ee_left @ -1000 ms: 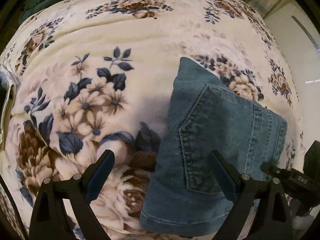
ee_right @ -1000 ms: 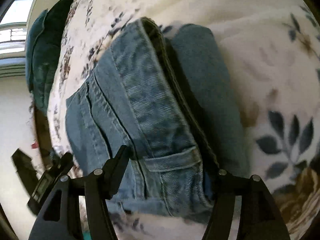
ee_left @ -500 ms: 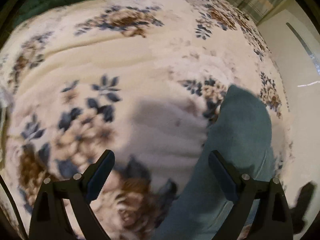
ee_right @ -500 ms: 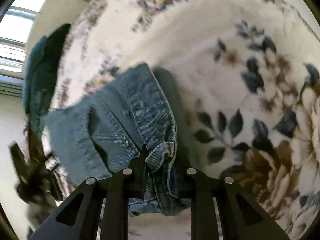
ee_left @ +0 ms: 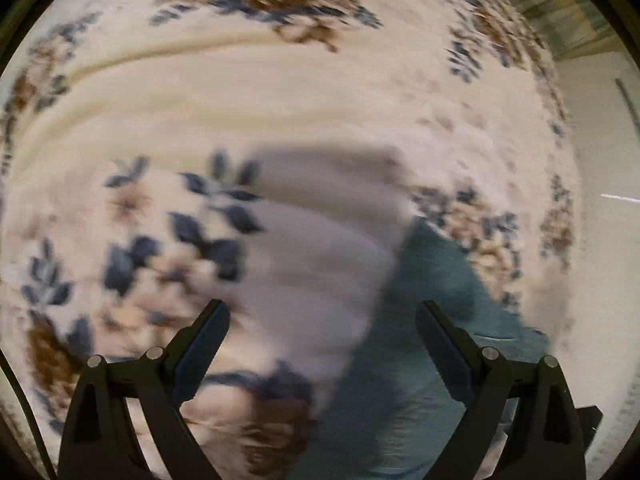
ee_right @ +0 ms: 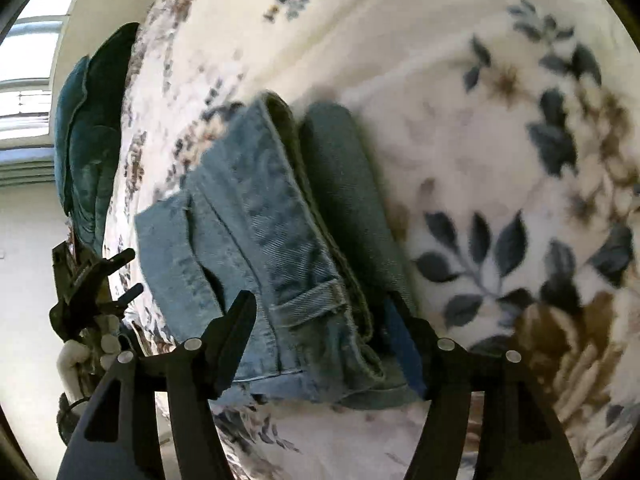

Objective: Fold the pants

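Right wrist view: the right gripper (ee_right: 320,316) has just been opening, its 2 jaws now spread apart above the folded denim pants (ee_right: 256,216), which lie between them on the floral blanket (ee_right: 460,80). Left wrist view, blurred: the left gripper (ee_left: 322,320) stands wide with nothing between its jaws, the pants (ee_left: 432,320) below its right finger.

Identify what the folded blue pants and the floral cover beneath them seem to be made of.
Folded blue pants: denim, judging by diagonal twill weave, faded wash and stitched seams. Cream floral bed cover: probably plush fleece; it looks soft and matte, though blur limits certainty.
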Demonstrator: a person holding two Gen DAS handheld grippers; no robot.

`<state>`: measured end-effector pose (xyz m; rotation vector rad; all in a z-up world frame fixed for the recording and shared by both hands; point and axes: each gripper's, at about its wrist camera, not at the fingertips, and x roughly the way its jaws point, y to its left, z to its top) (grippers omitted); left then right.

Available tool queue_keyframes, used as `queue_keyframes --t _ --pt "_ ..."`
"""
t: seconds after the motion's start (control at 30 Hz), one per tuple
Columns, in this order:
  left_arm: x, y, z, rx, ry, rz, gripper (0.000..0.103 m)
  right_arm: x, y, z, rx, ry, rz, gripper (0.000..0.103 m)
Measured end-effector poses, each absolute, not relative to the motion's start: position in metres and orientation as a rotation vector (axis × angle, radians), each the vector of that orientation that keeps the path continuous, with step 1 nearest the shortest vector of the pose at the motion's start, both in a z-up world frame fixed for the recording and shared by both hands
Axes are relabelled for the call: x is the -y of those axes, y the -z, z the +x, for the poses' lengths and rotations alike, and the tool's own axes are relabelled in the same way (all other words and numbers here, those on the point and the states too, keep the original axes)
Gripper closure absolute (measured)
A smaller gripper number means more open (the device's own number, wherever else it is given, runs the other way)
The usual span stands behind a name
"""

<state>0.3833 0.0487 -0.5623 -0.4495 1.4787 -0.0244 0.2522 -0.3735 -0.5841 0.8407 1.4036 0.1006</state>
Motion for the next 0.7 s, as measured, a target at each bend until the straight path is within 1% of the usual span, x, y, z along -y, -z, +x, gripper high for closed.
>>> queue_keyframes --t 0.13,0.17,0.2,0.23,0.27,0.3,0.4,0.47,0.53,0.57,0.6,0.63,0.67,0.7 --pt "-0.018 0.576 0.404 -1.481 0.123 -0.477 0.009 0.369 0.574 0.272 -1.33 -0.12 0.841 0.035" --pt "-0.012 0.58 0.41 -1.48 0.121 -0.447 0.009 0.364 0.58 0.279 -1.337 -0.12 0.833 0.039" --pt "-0.006 0.585 0.416 -1.481 0.119 -0.411 0.018 0.36 0.587 0.283 -1.358 -0.11 0.827 0.072" --pt "-0.002 0.591 0.421 -1.48 0.116 -0.381 0.029 0.355 0.594 0.285 -1.387 -0.101 0.813 0.078" --pt "0.001 0.596 0.426 -1.483 0.117 -0.352 0.05 0.353 0.595 0.283 -1.395 -0.096 0.797 0.078" --pt "0.003 0.599 0.43 -1.482 0.119 -0.324 0.054 0.35 0.593 0.279 -1.39 -0.095 0.764 0.079" --pt "0.005 0.605 0.442 -1.45 0.087 -0.213 0.055 0.349 0.583 0.263 -1.376 -0.08 0.723 0.079" --pt "0.002 0.61 0.448 -1.469 0.098 -0.239 0.055 0.349 0.59 0.255 -1.389 -0.054 0.699 0.079" --pt "-0.002 0.602 0.449 -1.448 0.109 -0.256 0.055 0.349 0.603 0.256 -1.416 -0.043 0.714 0.077" --pt "-0.008 0.594 0.448 -1.427 0.104 -0.284 0.054 0.349 0.606 0.258 -1.426 -0.045 0.721 0.074" --pt "-0.016 0.586 0.446 -1.402 0.1 -0.325 0.049 0.35 0.607 0.262 -1.435 -0.05 0.738 0.068" --pt "-0.026 0.578 0.444 -1.368 0.091 -0.37 0.045 0.352 0.607 0.263 -1.44 -0.06 0.76 0.065" --pt "-0.036 0.57 0.442 -1.332 0.082 -0.413 0.038 0.356 0.606 0.264 -1.447 -0.079 0.794 0.06" --pt "-0.046 0.561 0.438 -1.288 0.085 -0.457 0.037 0.357 0.605 0.265 -1.449 -0.084 0.81 0.047"
